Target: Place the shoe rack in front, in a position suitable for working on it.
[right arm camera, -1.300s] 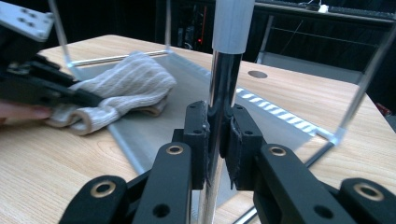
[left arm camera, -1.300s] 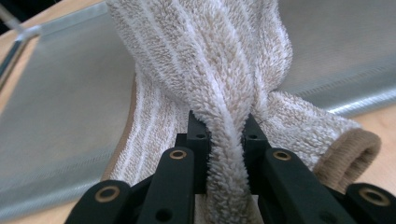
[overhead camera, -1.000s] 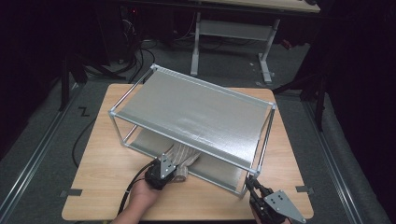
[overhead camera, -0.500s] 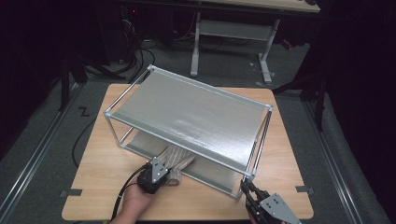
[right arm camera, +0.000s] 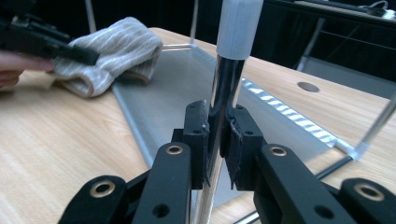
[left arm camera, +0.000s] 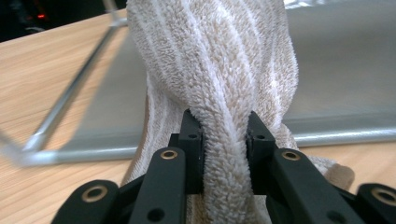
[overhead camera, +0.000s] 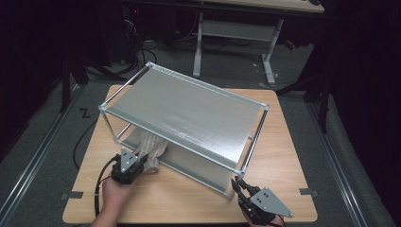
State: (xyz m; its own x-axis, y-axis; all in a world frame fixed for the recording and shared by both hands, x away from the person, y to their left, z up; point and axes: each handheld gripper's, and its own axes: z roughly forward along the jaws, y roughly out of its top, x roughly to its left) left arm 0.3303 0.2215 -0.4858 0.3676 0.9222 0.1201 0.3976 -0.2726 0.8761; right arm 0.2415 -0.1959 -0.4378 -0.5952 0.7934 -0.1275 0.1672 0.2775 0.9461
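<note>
- Dim room, light falling on a wooden table (overhead camera: pixel 293 137).
- Grey floor (overhead camera: pixel 42 142) with cables (overhead camera: pixel 142 45).
- A white-legged desk (overhead camera: pixel 236 28) stands behind.
- Metal rails (overhead camera: pixel 28 161) flank the table.

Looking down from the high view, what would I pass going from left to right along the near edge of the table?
Left claw clamped on the striped towel → near corner post of the metal rack → right claw gripping that post, all on the wooden table.
</note>
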